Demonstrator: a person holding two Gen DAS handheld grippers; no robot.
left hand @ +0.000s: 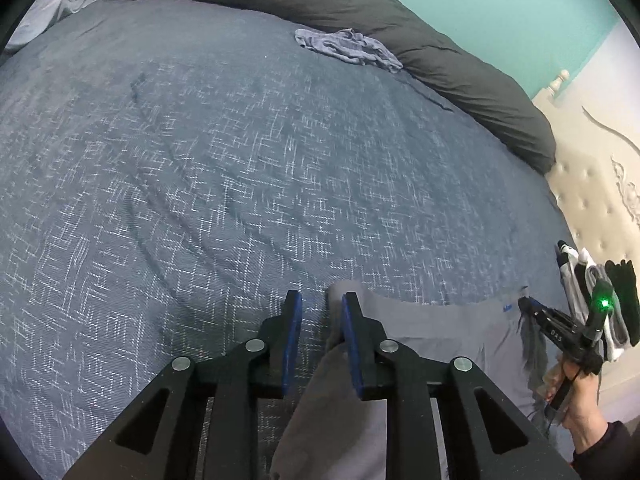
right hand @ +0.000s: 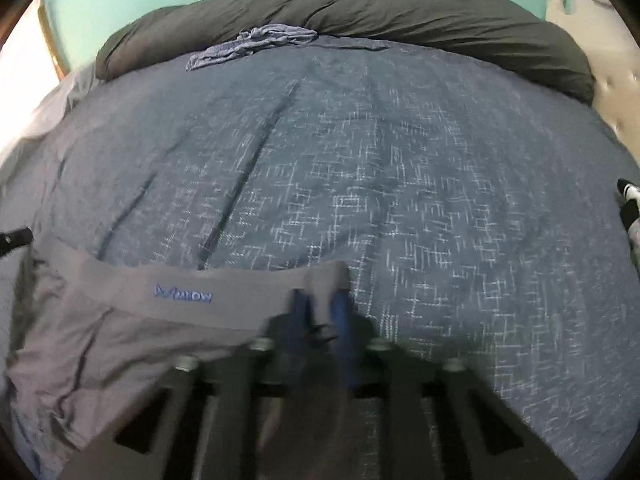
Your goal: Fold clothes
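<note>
Waistband of the grey shorts (right hand: 120, 320) lies on the bed cover (left hand: 200, 160), stretched between both grippers. Left gripper (left hand: 320, 304) stands spread beside one corner; right gripper (right hand: 320, 300), blurred, probably pinches the other. Keep the tension equal.

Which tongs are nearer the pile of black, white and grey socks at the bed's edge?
Right. The right tongs grip the grey waistbanded garment just beside the black, white and grey sock pile; the left tongs are at the garment's far corner.
</note>
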